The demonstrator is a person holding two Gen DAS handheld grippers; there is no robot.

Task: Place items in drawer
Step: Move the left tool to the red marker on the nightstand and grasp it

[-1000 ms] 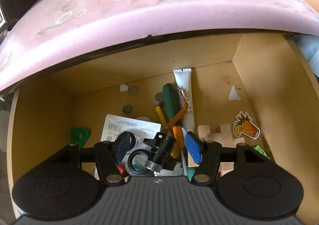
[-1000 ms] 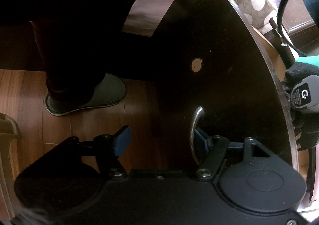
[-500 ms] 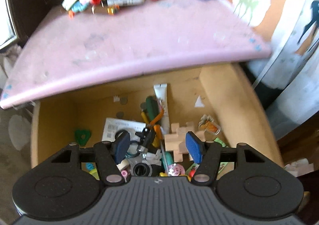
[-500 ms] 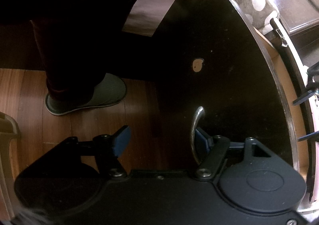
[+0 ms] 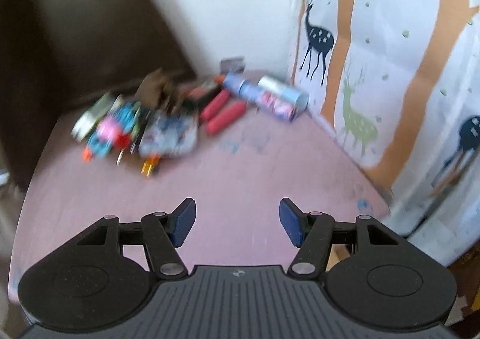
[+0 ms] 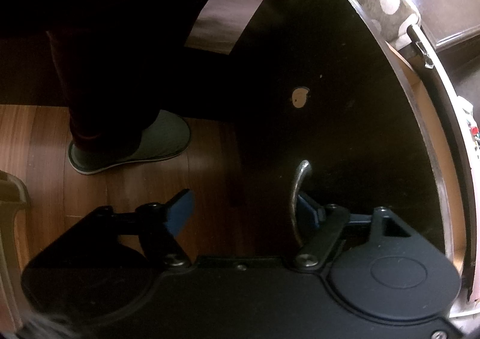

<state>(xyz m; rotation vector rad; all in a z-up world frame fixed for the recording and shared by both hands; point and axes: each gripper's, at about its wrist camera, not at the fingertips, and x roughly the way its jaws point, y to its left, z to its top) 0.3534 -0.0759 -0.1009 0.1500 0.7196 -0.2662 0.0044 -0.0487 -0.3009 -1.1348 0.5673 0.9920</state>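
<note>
The left gripper (image 5: 237, 220), spread and empty, has been raised from the wooden drawer (image 6: 432, 141) to the pink tabletop (image 5: 240, 177); blurred items (image 5: 168, 120) remain there. The right gripper (image 6: 243, 213), spread, is hooked behind the curved metal handle (image 6: 297, 189).

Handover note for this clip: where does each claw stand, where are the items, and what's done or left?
Left claw: open, empty, hovering above the pink tabletop.
Right claw: open, one finger tucked behind the metal handle of the dark drawer front.
Items: a blurred pile, two red cylinders and a printed tube lie at the tabletop's far side.
Done: cannot tell from these views; the drawer's inside is barely in view.
Left: fetch those items and put them in the drawer.
</note>
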